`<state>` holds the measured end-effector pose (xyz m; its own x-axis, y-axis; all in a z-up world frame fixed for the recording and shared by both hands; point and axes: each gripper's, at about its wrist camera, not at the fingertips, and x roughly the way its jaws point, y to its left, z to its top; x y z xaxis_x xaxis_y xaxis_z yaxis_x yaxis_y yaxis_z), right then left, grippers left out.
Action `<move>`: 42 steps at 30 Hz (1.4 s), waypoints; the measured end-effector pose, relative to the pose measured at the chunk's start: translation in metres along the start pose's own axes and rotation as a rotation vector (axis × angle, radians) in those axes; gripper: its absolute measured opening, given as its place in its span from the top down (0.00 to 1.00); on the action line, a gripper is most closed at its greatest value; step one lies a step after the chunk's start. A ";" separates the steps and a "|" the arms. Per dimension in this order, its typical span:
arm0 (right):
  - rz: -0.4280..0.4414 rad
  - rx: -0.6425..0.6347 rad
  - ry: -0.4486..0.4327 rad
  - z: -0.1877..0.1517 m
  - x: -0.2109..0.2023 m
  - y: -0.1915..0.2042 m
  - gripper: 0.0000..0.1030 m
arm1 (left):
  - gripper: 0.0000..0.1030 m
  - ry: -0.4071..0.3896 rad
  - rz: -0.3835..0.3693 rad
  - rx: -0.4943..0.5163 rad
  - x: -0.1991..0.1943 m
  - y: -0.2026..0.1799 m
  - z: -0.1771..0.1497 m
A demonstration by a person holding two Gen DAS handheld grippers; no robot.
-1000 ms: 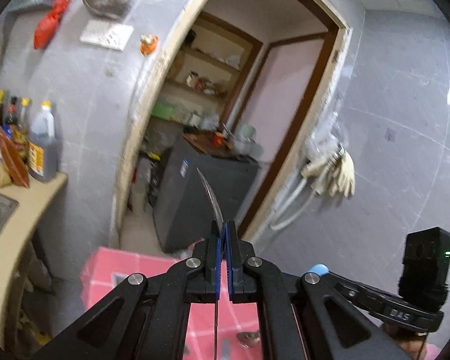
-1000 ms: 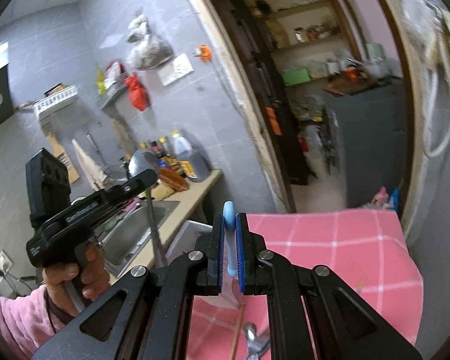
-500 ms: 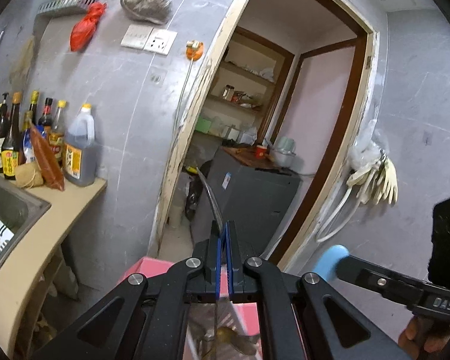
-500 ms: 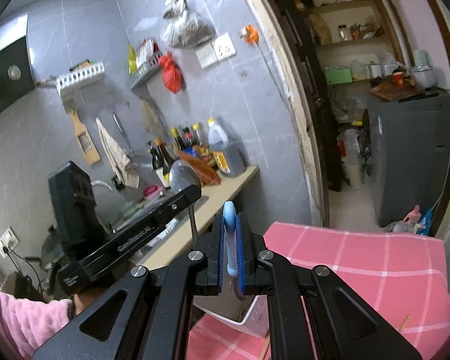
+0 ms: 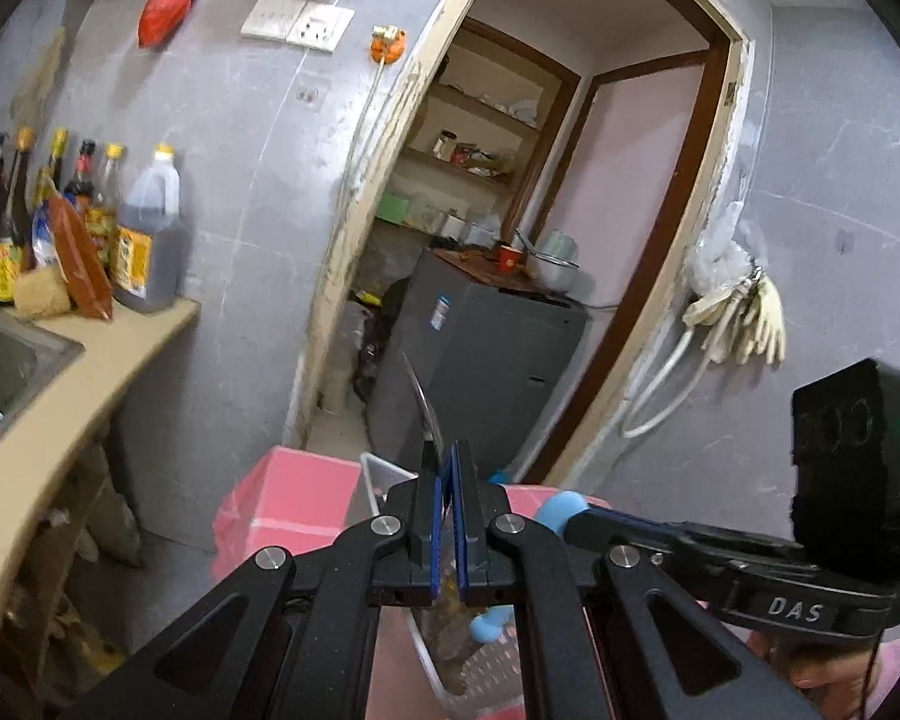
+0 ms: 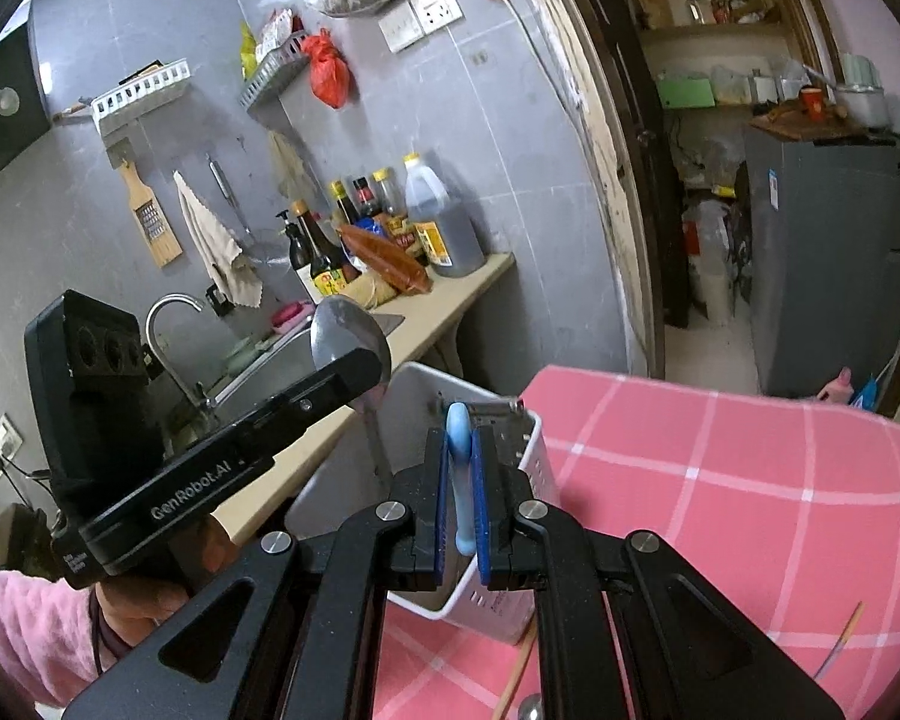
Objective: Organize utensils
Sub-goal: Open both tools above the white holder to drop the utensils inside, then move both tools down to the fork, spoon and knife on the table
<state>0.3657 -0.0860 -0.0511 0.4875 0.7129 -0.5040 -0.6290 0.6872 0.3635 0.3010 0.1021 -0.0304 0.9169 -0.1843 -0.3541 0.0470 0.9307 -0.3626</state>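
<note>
Jaws on my left gripper [image 5: 447, 501] are squeezed shut on a metal spoon [image 6: 349, 341]. Its thin handle is pinched between them and its round bowl sticks up past the tips. Jaws on my right gripper [image 6: 462, 501] are squeezed shut too, on a utensil with a light blue handle [image 6: 459, 468] that stands up between them. A white utensil holder [image 6: 510, 462] with small holes in its side stands just ahead of and below both sets of jaws, on the surface with the pink checked cloth [image 6: 720, 480]. A thin wooden stick [image 6: 516, 678] lies on the cloth under my right jaws.
</note>
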 end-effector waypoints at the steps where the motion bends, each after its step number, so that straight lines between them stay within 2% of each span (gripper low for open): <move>1: 0.002 0.004 0.003 -0.001 0.001 0.000 0.93 | 0.96 0.008 -0.003 -0.007 0.000 0.001 -0.001; 4: 0.000 0.020 0.001 -0.004 -0.002 -0.002 0.91 | 0.95 0.029 -0.003 -0.009 -0.002 0.003 -0.004; 6: -0.004 0.034 -0.011 -0.006 -0.006 -0.004 0.86 | 0.93 0.037 -0.009 -0.011 -0.005 0.003 -0.006; 10: -0.026 0.059 -0.047 -0.008 -0.021 -0.008 0.77 | 0.76 0.027 -0.014 -0.023 -0.018 0.001 -0.007; 11: -0.042 0.061 -0.070 -0.010 -0.029 -0.009 0.72 | 0.74 0.018 -0.013 -0.025 -0.022 -0.001 -0.007; 14: -0.088 0.063 -0.146 -0.012 -0.052 -0.009 0.54 | 0.59 -0.014 0.001 -0.008 -0.035 -0.010 -0.008; 16: -0.143 0.056 -0.213 -0.017 -0.072 -0.007 0.46 | 0.41 -0.049 0.013 -0.003 -0.046 -0.017 -0.009; 18: -0.205 0.041 -0.278 -0.023 -0.092 -0.003 0.29 | 0.28 -0.078 0.034 0.004 -0.056 -0.024 -0.011; 19: -0.228 0.036 -0.305 -0.026 -0.101 -0.001 0.25 | 0.22 -0.096 0.042 0.015 -0.062 -0.029 -0.013; 21: -0.269 0.030 -0.350 -0.033 -0.118 0.002 0.11 | 0.12 -0.115 0.058 0.050 -0.070 -0.038 -0.017; 22: -0.286 0.029 -0.364 -0.034 -0.124 0.002 0.08 | 0.08 -0.120 0.063 0.063 -0.074 -0.042 -0.018; 24: -0.327 0.030 -0.393 -0.042 -0.140 0.004 0.01 | 0.05 -0.127 0.065 0.091 -0.082 -0.050 -0.026; 28: -0.379 0.038 -0.409 -0.059 -0.162 0.004 0.01 | 0.02 -0.101 0.057 0.117 -0.093 -0.059 -0.044; 31: -0.414 0.054 -0.383 -0.075 -0.170 -0.001 0.01 | 0.01 -0.054 0.046 0.119 -0.096 -0.060 -0.060; 36: -0.453 0.109 -0.294 -0.103 -0.172 -0.015 0.01 | 0.01 0.061 0.035 0.100 -0.089 -0.053 -0.088; 42: -0.461 0.170 -0.168 -0.141 -0.163 -0.032 0.01 | 0.01 0.176 0.023 0.088 -0.078 -0.049 -0.114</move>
<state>0.2210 -0.2437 -0.0909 0.7904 0.3336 -0.5138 -0.2254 0.9383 0.2624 0.1825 0.0351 -0.0830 0.8348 -0.2079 -0.5097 0.0682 0.9579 -0.2791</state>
